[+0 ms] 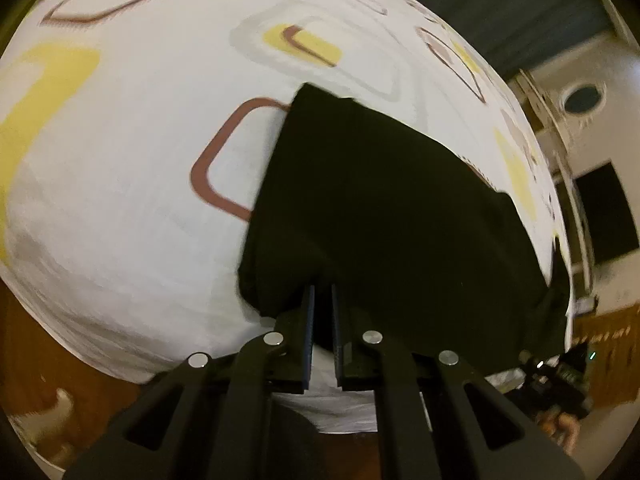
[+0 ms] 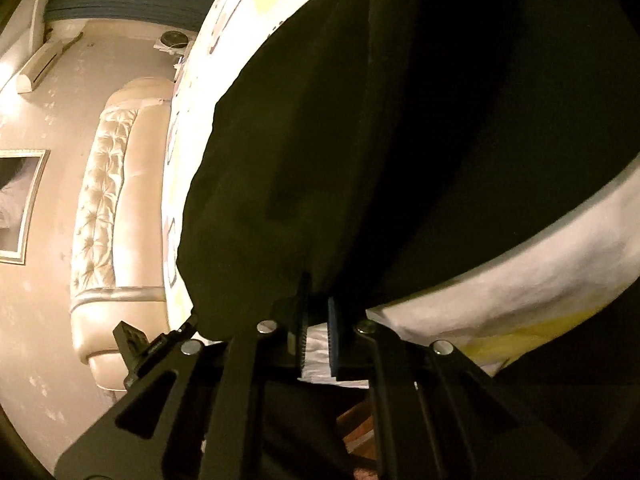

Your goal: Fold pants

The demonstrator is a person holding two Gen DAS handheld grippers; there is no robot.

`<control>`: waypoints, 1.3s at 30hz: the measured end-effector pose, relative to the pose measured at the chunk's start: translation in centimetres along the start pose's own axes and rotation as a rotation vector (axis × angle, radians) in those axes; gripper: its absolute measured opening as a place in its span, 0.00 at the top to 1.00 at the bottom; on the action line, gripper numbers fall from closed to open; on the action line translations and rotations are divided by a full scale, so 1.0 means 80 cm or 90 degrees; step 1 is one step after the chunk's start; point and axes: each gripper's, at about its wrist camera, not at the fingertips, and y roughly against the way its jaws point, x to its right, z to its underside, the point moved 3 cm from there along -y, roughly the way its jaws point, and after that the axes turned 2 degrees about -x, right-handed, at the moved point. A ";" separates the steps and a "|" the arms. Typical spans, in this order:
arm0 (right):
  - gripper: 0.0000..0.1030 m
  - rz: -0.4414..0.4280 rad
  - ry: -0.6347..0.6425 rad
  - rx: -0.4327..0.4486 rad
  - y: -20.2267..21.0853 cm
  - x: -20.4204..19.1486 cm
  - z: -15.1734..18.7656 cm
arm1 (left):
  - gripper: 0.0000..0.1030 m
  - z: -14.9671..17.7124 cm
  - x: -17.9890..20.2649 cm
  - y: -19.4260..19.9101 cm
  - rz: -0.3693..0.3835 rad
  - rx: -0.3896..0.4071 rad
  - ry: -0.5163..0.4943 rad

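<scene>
Mostly black pants (image 2: pixel 400 120) hide both grippers' jaws' tips.

Your left gripper (image 1: pixel 323 292) is matte black plastic: four flat link arms fan out toward the camera, each with a long slot cut through it and a round silver pin (image 1: pixel 273 338) at its pivot. The two jaws are thin black plates faced with ridged blue pads (image 1: pixel 308 336). Your right gripper (image 2: pixel 318 304) is built the same, with black slotted arms, silver pivot pins (image 2: pixel 267 326) and toothed blue pads (image 2: pixel 332 336) on the inner faces of its jaws.
</scene>
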 end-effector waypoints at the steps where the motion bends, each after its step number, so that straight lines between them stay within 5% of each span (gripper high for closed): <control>1: 0.85 0.010 0.014 0.000 0.007 -0.005 0.001 | 0.91 0.002 0.006 0.003 -0.009 0.000 -0.019; 5: 0.71 0.079 0.115 0.044 0.065 -0.035 -0.008 | 0.84 0.010 0.039 0.036 -0.043 0.034 -0.100; 8: 0.56 0.117 0.152 0.125 0.131 -0.054 -0.054 | 0.50 0.006 0.064 0.056 -0.049 0.077 -0.144; 9: 0.43 0.130 0.152 0.157 0.152 -0.058 -0.077 | 0.37 0.001 0.072 0.061 -0.045 0.099 -0.151; 11: 0.38 0.170 0.146 0.211 0.189 -0.062 -0.144 | 0.28 -0.012 0.082 0.059 -0.040 0.129 -0.161; 15: 0.34 0.316 0.114 0.284 0.218 -0.048 -0.288 | 0.28 -0.033 0.090 0.023 -0.057 0.113 -0.141; 19: 0.34 0.454 0.032 0.272 0.191 -0.001 -0.414 | 0.28 -0.035 0.082 -0.017 -0.070 0.068 -0.109; 25: 0.34 0.545 -0.010 0.245 0.150 0.048 -0.483 | 0.28 -0.032 0.074 -0.037 -0.072 0.044 -0.079; 27: 0.35 0.543 -0.021 0.219 0.144 0.064 -0.489 | 0.28 -0.032 0.073 -0.038 -0.075 0.046 -0.079; 29: 0.47 0.537 -0.028 0.216 0.148 0.068 -0.486 | 0.28 -0.033 0.071 -0.040 -0.077 0.044 -0.074; 31: 0.78 0.538 -0.031 0.220 0.160 0.072 -0.479 | 0.27 -0.034 0.072 -0.039 -0.075 0.046 -0.066; 33: 0.92 0.494 -0.033 0.219 0.176 0.077 -0.472 | 0.27 -0.033 0.072 -0.038 -0.074 0.047 -0.059; 39: 0.93 0.334 -0.018 0.312 0.279 0.073 -0.406 | 0.27 -0.033 0.075 -0.038 -0.074 0.047 -0.057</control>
